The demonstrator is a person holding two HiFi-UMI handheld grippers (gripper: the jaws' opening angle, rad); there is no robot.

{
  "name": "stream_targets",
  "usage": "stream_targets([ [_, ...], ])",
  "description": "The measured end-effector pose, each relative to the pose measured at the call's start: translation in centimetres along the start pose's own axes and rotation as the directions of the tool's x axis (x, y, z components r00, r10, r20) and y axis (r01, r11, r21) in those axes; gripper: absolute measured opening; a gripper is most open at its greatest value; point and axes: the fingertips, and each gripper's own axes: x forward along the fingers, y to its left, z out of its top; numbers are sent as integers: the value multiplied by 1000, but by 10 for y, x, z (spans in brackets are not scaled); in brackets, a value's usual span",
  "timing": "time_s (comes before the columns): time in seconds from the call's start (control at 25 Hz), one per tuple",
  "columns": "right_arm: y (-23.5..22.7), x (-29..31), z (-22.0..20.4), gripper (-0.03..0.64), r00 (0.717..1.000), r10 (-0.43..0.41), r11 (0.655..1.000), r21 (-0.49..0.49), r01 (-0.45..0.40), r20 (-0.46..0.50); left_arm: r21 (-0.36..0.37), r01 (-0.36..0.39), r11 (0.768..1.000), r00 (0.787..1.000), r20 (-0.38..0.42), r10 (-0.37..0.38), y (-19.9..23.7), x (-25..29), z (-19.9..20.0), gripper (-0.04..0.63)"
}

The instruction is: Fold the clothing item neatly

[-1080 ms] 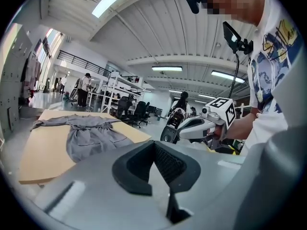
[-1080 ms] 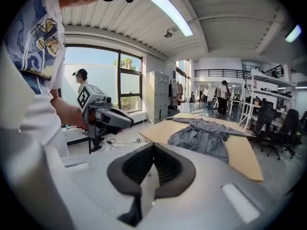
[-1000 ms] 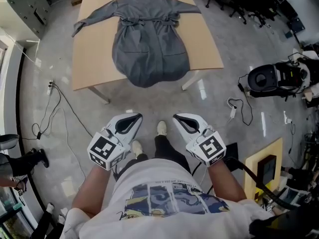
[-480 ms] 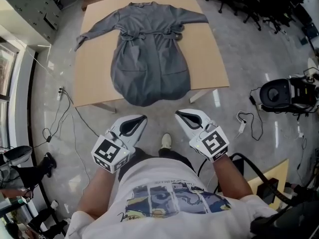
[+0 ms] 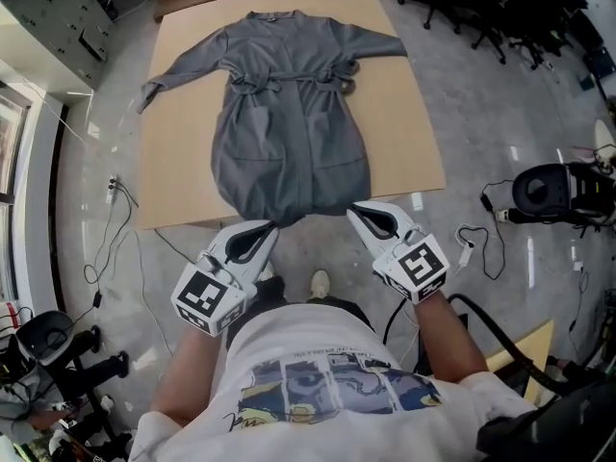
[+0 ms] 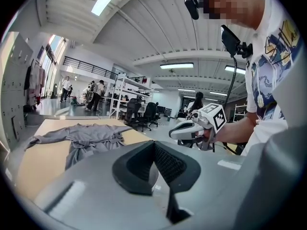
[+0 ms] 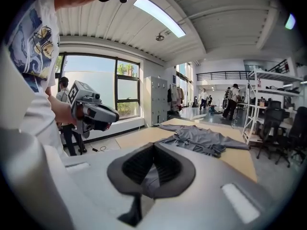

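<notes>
1. Two hand-held grippers are out in front of the person's chest in the head view: the left gripper (image 5: 267, 227) and the right gripper (image 5: 354, 211). They are set apart from each other, and both point toward the table (image 5: 409, 123)
2. Seen along its own jaws, the left gripper (image 6: 154, 145) has its dark ribbed pads pressed flat together, with nothing caught between them
3. Likewise, the right gripper (image 7: 153, 147) is fully closed and holds nothing
4. One grey robe (image 5: 289, 128) lies spread face up on the light wooden table, collar at the far side. Its belt (image 5: 289, 77) is tied across the waist and both sleeves are stretched outward
5. On the left gripper's side, the sleeve (image 5: 178, 65) runs to the table's edge, and its cuff reaches just past it
6. Nearest the person, the rounded hem (image 5: 289, 210) comes up to the near edge of the table and seems to lap slightly over it
7. Neither gripper touches the cloth. In both gripper views the robe (image 6: 91, 135) (image 7: 196, 138) lies ahead of the closed jaws
8. Around the table there are black office chairs (image 5: 462, 8) at the far right, loose cables (image 5: 106, 219) on the grey floor (image 5: 500, 114), and the person's shoe (image 5: 320, 280) between the two grippers
</notes>
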Motion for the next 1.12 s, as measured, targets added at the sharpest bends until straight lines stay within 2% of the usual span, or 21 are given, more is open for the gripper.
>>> stream_targets([
  [0.16,-24,22,10,3,997,-79,996,36,80,-9,-22,39,999,999,-3,-39,33,-3,2,2],
  [0.28,-43,41,11,3,992,-124,988,93,125,-18,-9,76,997,997,-9,-76,57,-7,4,2],
  [0.44,-75,59,6,6,979,-201,964,173,203,-25,9,113,994,993,-23,-113,87,-10,-1,2],
  [0.6,-108,67,-6,19,960,-272,940,193,281,-69,-6,127,992,991,-34,-127,106,-4,-6,2],
  [0.84,-200,76,-26,33,927,-355,905,202,373,-121,-1,135,991,990,-43,-135,129,40,3,2],
  [1.12,-337,84,-53,41,899,-401,879,202,431,-175,-10,104,994,994,-42,-105,157,122,38,2],
])
